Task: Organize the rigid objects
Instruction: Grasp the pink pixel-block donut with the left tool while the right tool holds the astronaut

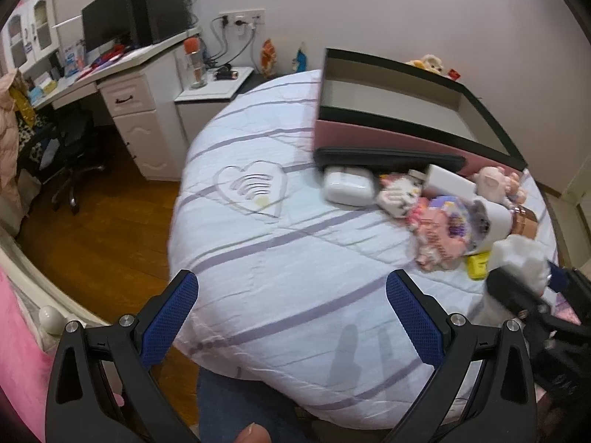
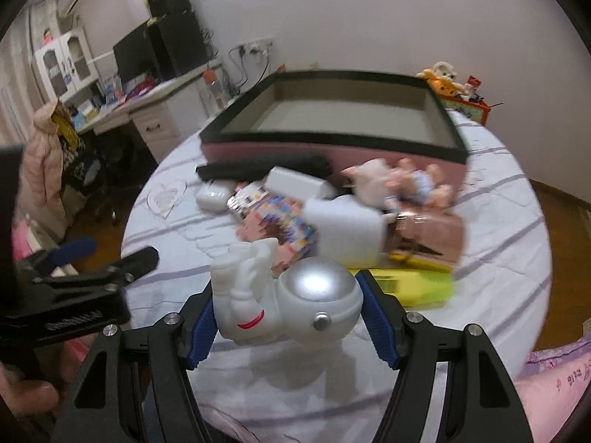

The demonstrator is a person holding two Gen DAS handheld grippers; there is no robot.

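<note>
Right claw [image 2: 291,326] clamped on white astronaut figure [image 2: 288,295], low over bed [image 2: 498,258]. Best lifted high and level toward empty box [image 2: 332,136] behind. Toy pile [image 2: 332,214] in between, so easy to snag. Left claw [image 1: 291,317] wide apart, holding nothing, off to the side.

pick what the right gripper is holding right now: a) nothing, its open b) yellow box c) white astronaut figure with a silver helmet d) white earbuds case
c: in the right wrist view the right gripper has its blue pads closed on either side of the astronaut figure, while the earbuds case and the yellow box lie on the bed beyond it.
</note>
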